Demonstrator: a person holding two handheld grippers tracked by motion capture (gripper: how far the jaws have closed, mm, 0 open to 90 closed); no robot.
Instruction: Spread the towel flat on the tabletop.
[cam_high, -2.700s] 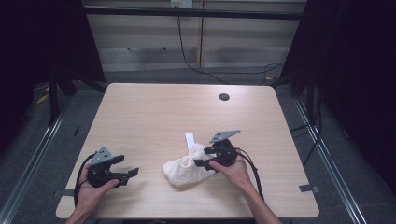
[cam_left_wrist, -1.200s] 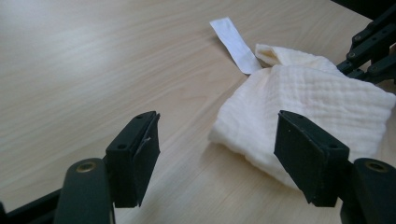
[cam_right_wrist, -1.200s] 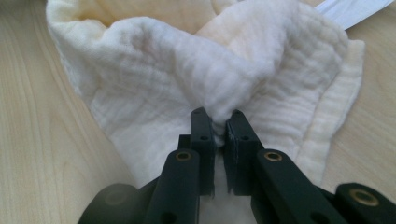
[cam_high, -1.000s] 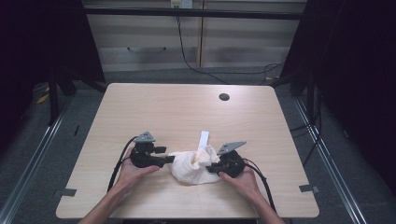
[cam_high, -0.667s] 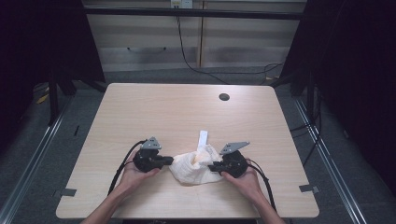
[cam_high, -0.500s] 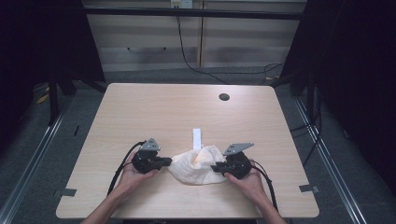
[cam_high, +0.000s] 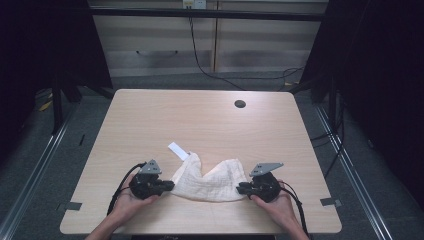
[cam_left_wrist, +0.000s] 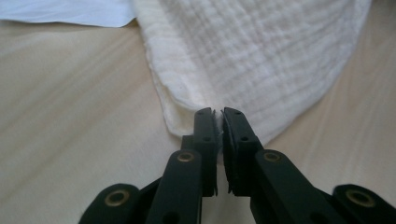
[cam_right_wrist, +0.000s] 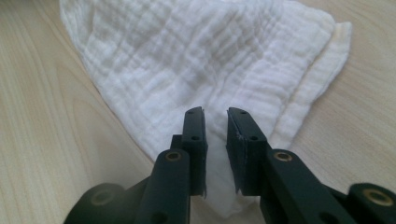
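Your cloth (cam_high: 207, 177) lies on the bench (cam_high: 210, 125), close to the near edge, about midway between its left and right sides. It is white, crinkled gauze, and it is stretched sideways into a low, wide shape with two humps on its far side and a dip between them. A white tag (cam_high: 178, 150) sticks out just beyond the cloth's far left corner, flat on the wood.

Your left gripper (cam_high: 167, 186) sits at the cloth's left end, pointing inward along the bench. In the left gripper view its fingers (cam_left_wrist: 205, 128) stand narrow, with a folded edge of the cloth (cam_left_wrist: 261, 60) pinched between the pads (the fabric bunches right at the tips). They have just eased apart a little, yet the cloth is between them and gripped.

Your right gripper (cam_high: 241, 188) sits at the cloth's right end, pointing back toward the left one. In the right gripper view its fingers (cam_right_wrist: 194, 130) show a clear gap; they have just been opening. The cloth (cam_right_wrist: 201, 60) lies under and beyond the tips, with a corner reaching back beneath the gap, but the pads do not press on it. A second layer peeks out along the cloth's edge in that view.

Both your hands rest low at the near edge, on either side of the cloth.
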